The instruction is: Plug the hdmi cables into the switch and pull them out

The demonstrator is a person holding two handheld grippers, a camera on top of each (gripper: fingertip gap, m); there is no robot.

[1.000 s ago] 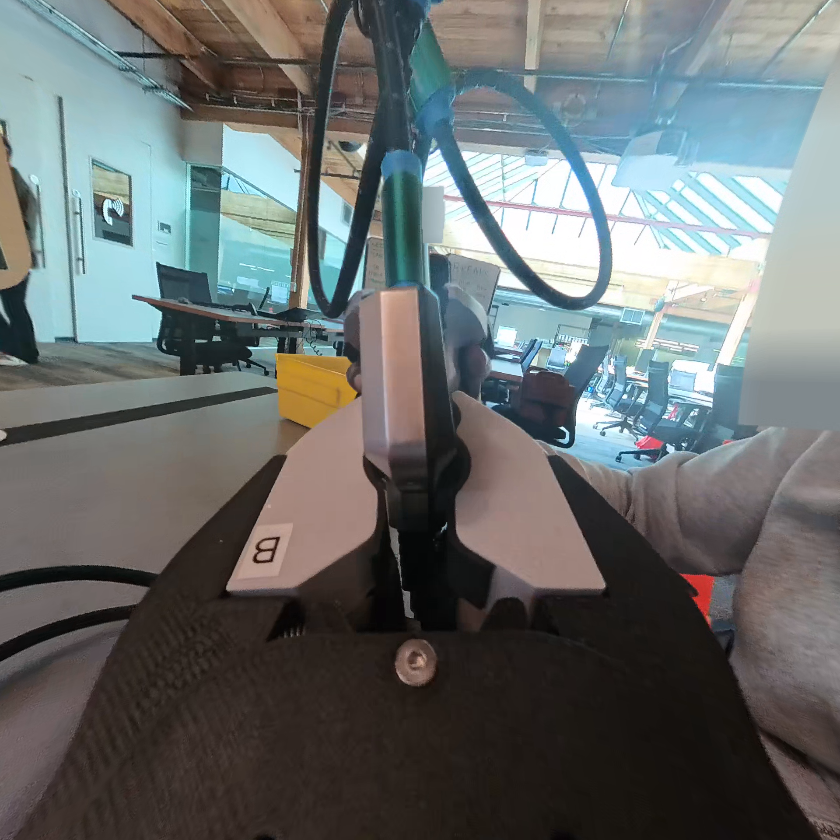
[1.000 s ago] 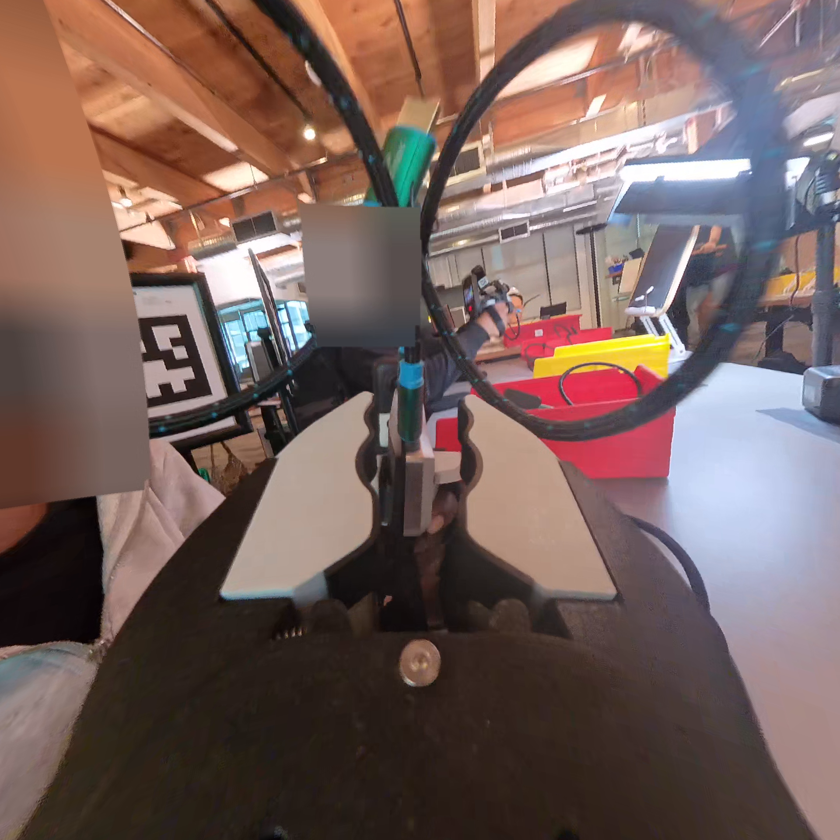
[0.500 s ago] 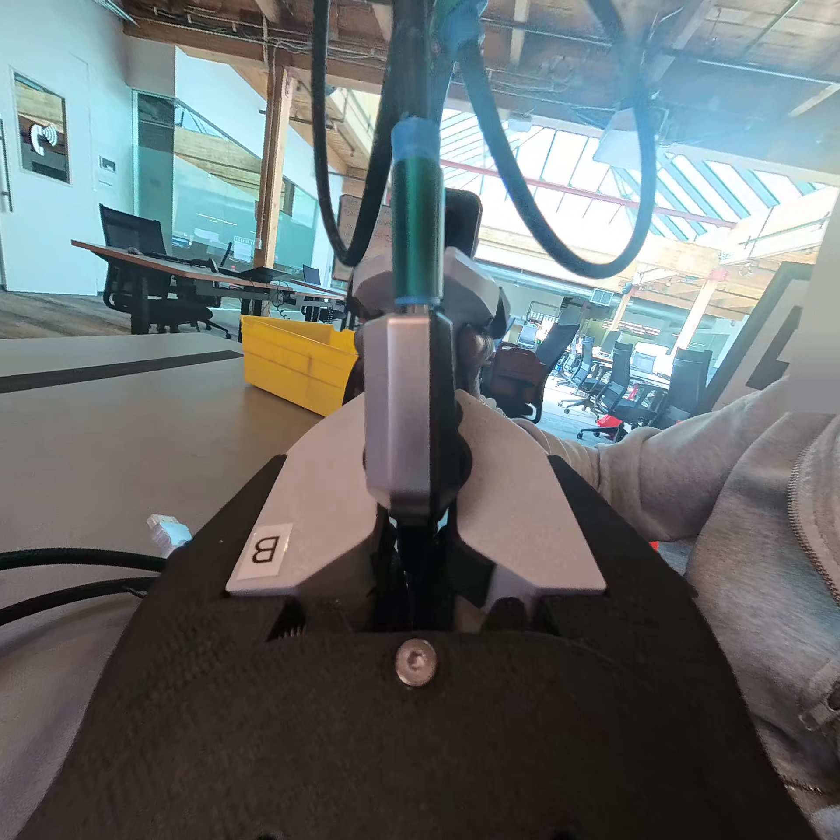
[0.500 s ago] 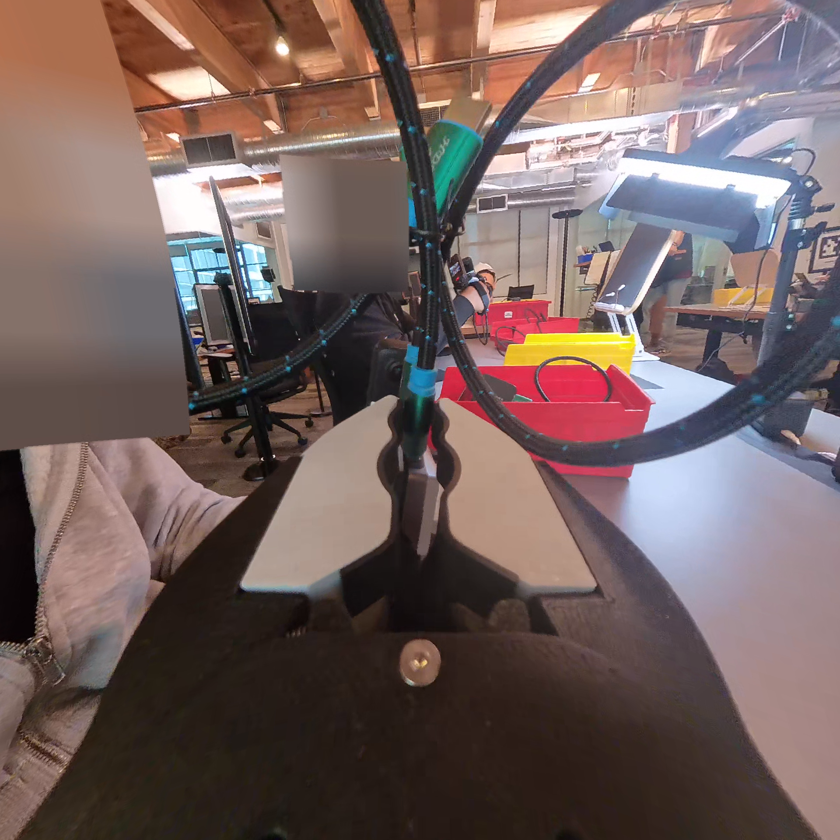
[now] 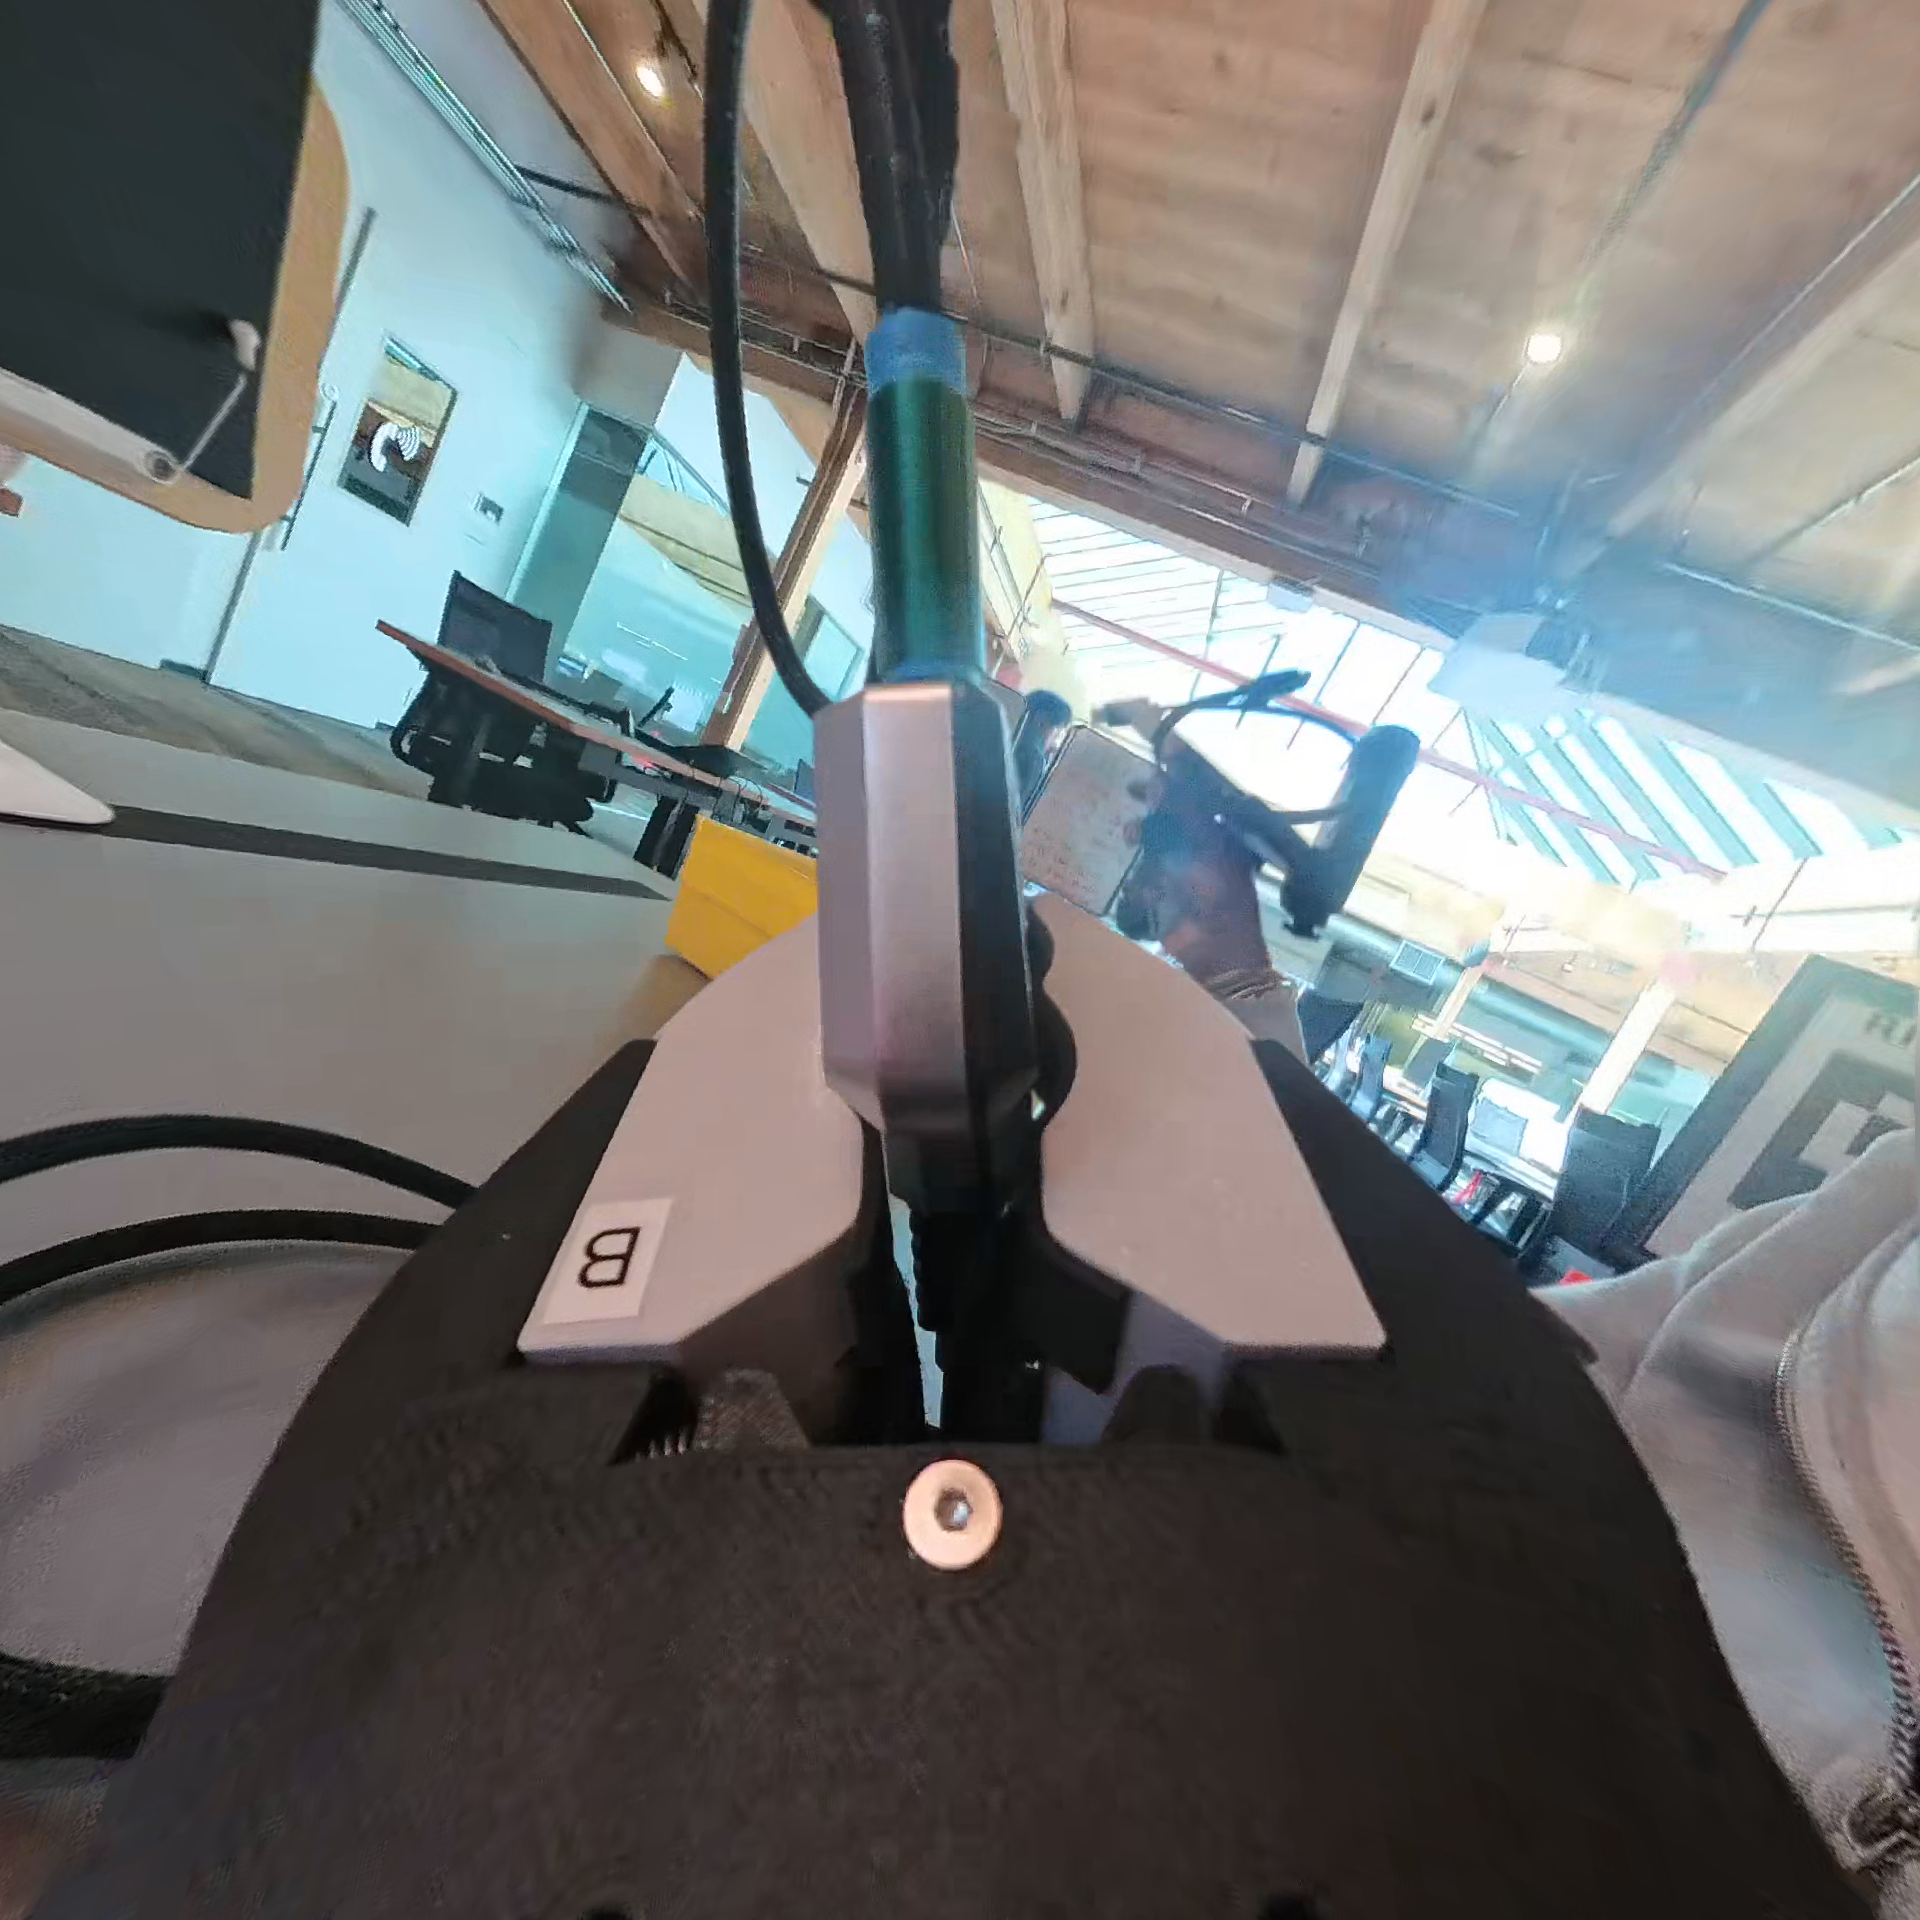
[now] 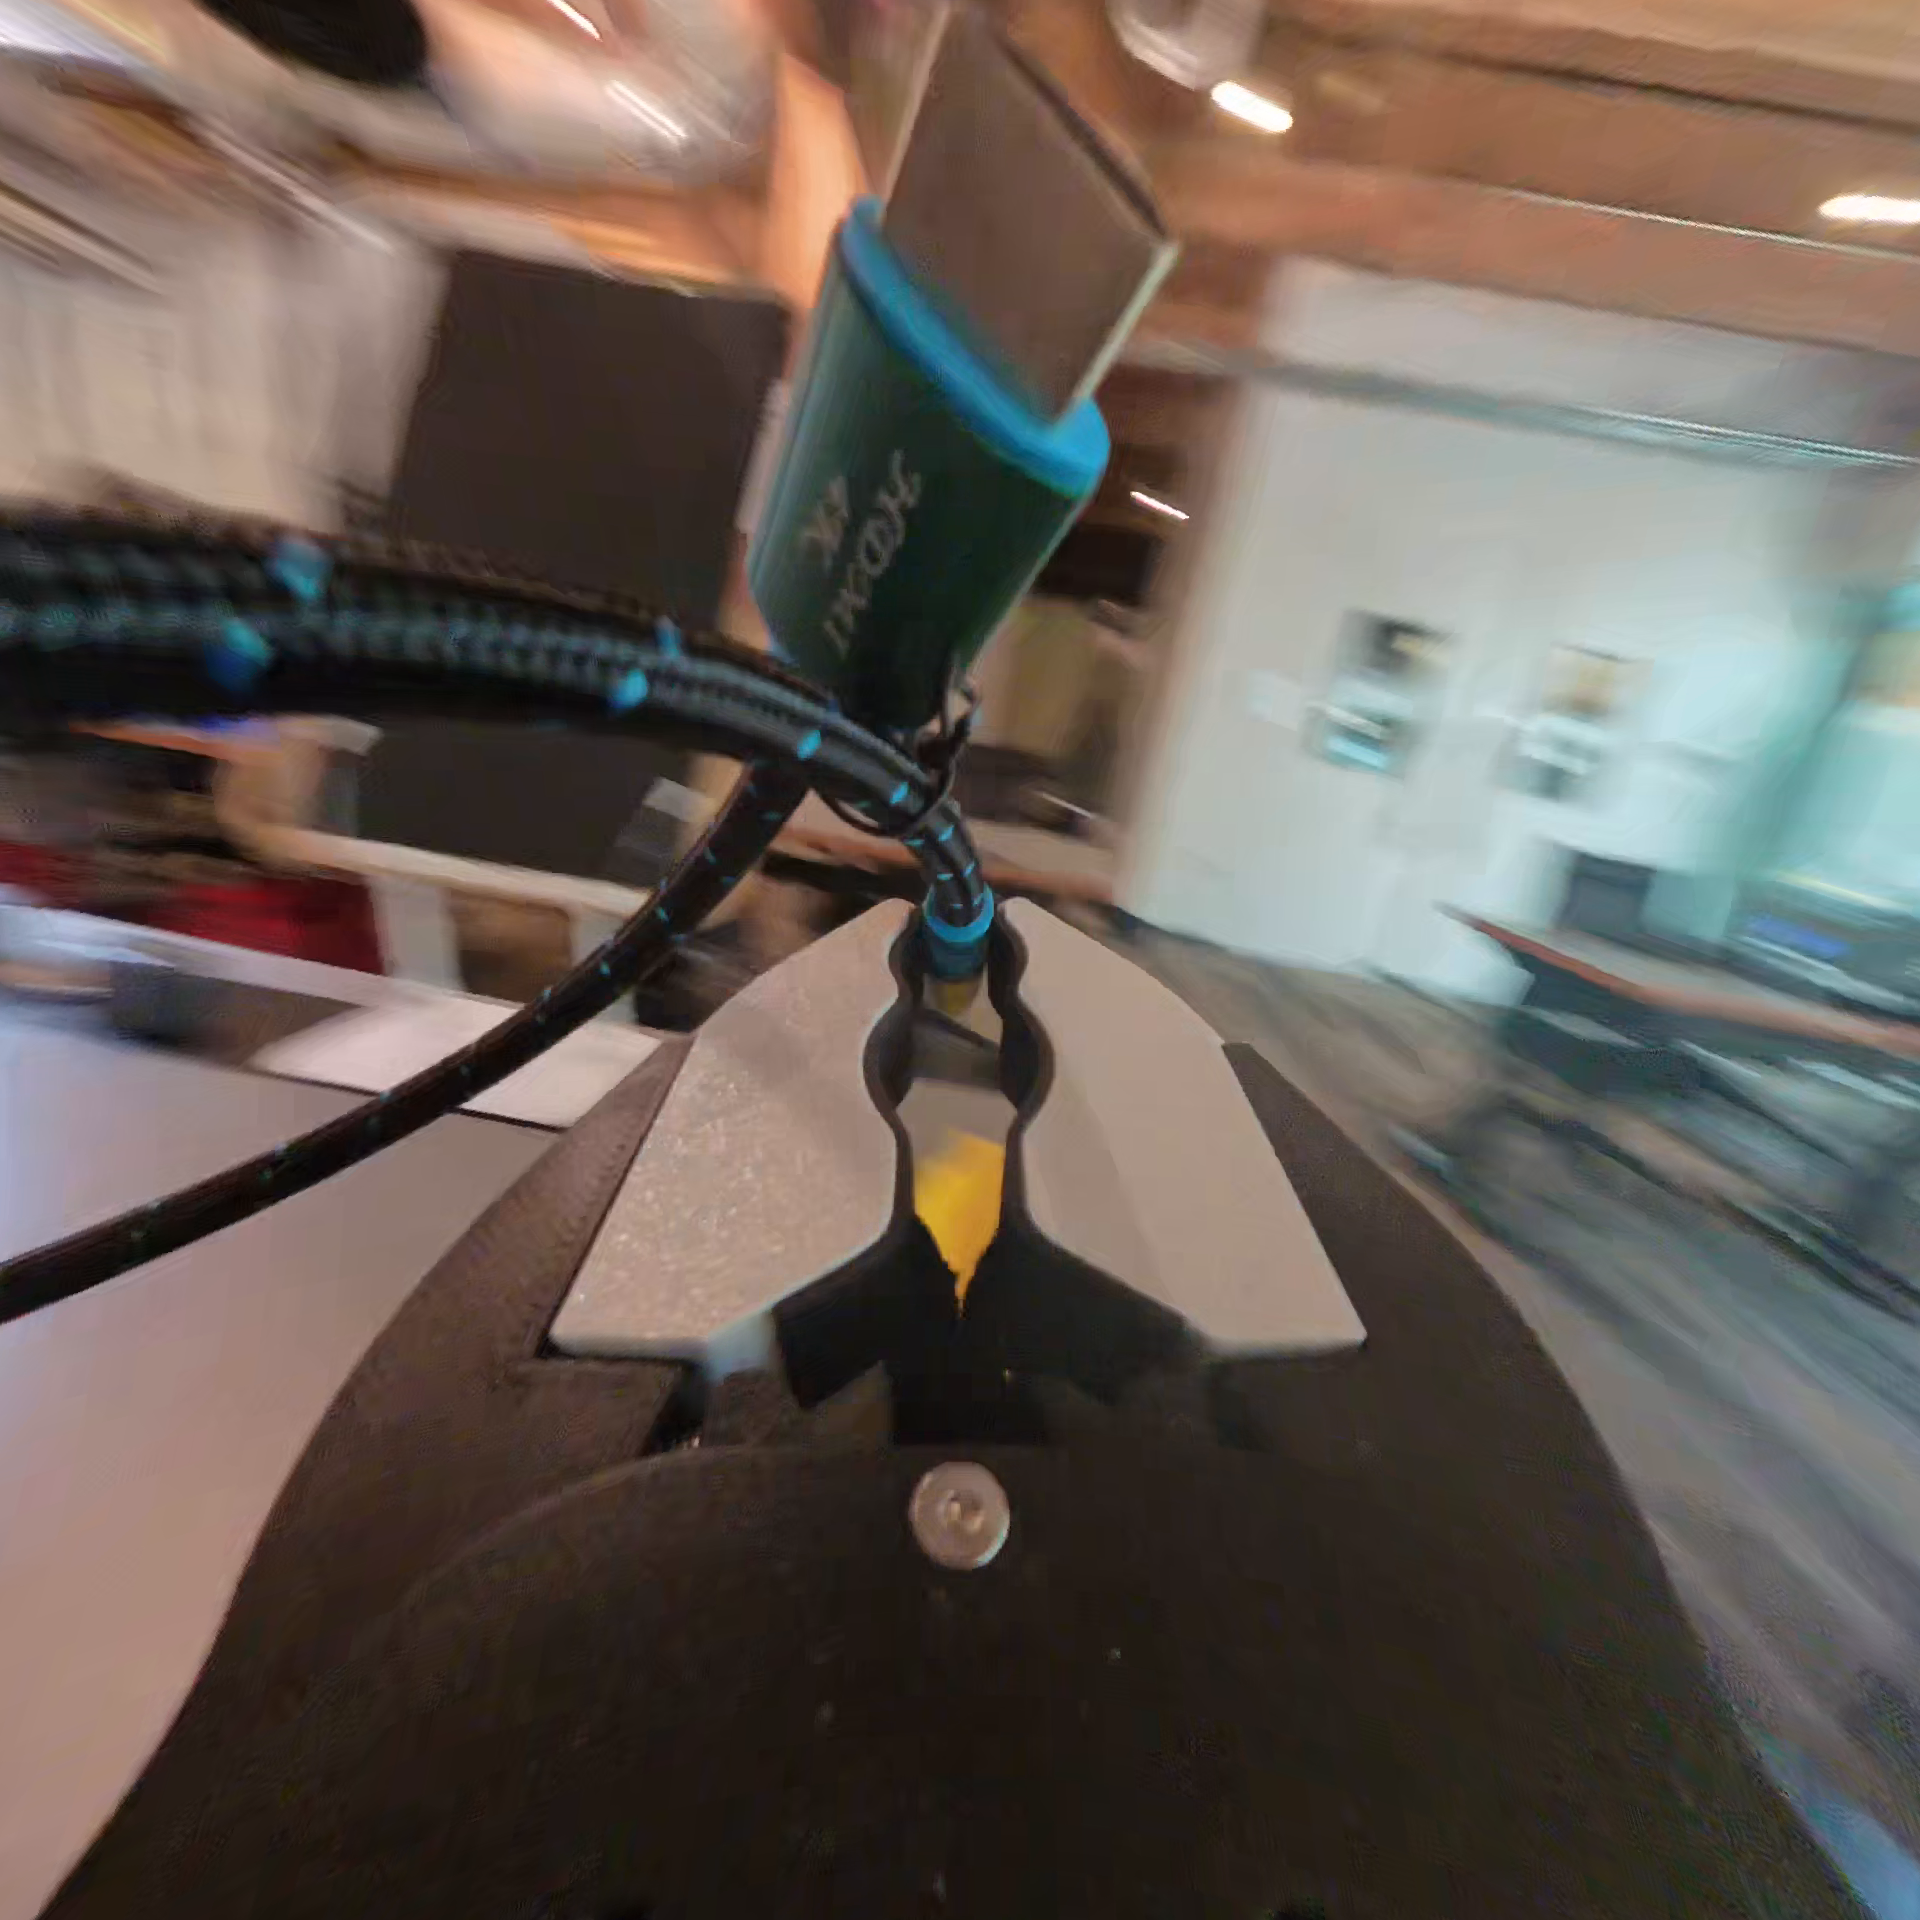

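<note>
My left gripper (image 5: pixel 935 997) is shut on the silver HDMI switch (image 5: pixel 904 914), held edge-on and upright above the grey table (image 5: pixel 312 977). A green HDMI plug (image 5: pixel 925 540) with a blue collar stands in the switch's top, and its black cable (image 5: pixel 904 156) runs up out of frame. My right gripper (image 6: pixel 956 925) is shut on another plug; only its blue collar (image 6: pixel 954 920) shows at the fingertips, away from the switch. A free green plug (image 6: pixel 925 488) with a bare metal tip is tied to the braided cable bundle (image 6: pixel 416 644) just above. The right wrist view is motion-blurred.
A yellow bin (image 5: pixel 727 894) stands on the table behind the switch. Two black cables (image 5: pixel 208 1174) lie at the left. A grey sleeve (image 5: pixel 1766 1351) is at the right. A blurred hand with a black handle (image 5: pixel 1340 821) shows farther off. Desks and chairs stand in the background.
My right gripper has come away from the switch with its plug and swung round fast. My left gripper has tilted upward, still holding the switch with one plug in it.
</note>
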